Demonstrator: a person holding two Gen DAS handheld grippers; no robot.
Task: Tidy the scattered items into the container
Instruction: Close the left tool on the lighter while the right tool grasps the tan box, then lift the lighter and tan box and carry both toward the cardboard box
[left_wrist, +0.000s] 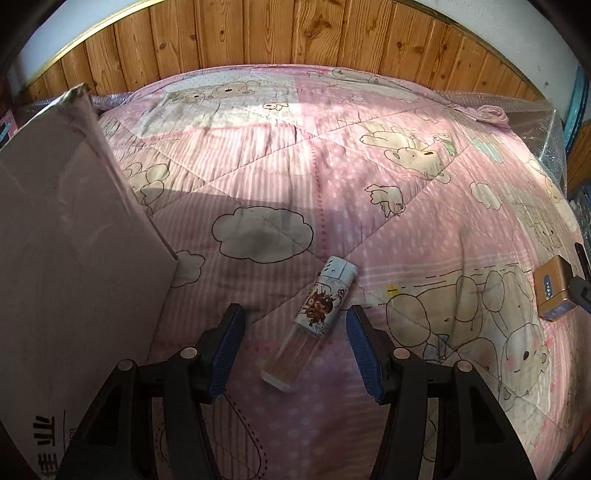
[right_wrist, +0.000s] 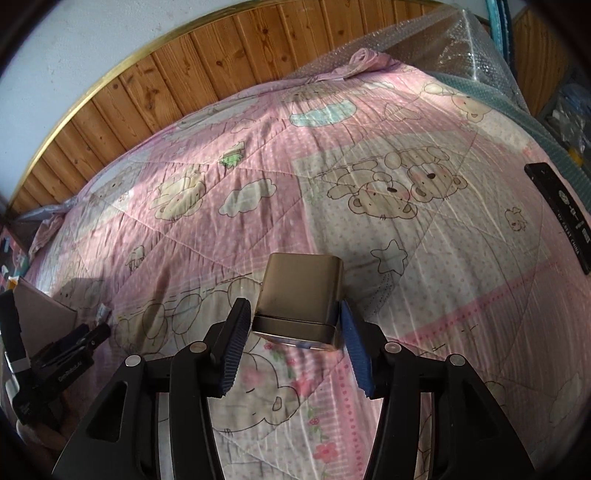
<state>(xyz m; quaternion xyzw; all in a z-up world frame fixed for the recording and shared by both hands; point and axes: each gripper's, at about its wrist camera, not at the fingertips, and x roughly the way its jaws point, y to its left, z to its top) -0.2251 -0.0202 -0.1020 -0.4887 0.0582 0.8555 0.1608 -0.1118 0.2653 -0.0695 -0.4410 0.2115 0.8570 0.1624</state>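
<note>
The white cylindrical bottle with a cartoon sticker and a clear lower section (left_wrist: 309, 325) lies tilted on the pink quilted bed cover with bear and cloud prints (left_wrist: 295, 166), in the lower centre of the left wrist view. The left gripper (left_wrist: 294, 334) is spread wide, one blue-padded finger on each side of the bottle; neither pad touches it.

The gold rectangular metal box with rounded corners (right_wrist: 301, 301) occupies the centre of the right wrist view. The right gripper (right_wrist: 293, 332) brackets its near end. The right-hand blue pad sits against the box's edge; the left-hand pad appears just apart from it, so a firm grip cannot be confirmed. In the left wrist view the same box (left_wrist: 554, 291) appears at the right edge of the frame, well apart from the bottle.

The brown cardboard box with printed characters (left_wrist: 74, 266), the container, fills the left side of the left wrist view, its wall standing beside the left finger.

A flat black rectangular case with white print (right_wrist: 561, 214) lies on the cover at the right edge of the right wrist view. Wooden wall panelling (left_wrist: 295, 37) runs behind the bed.
</note>
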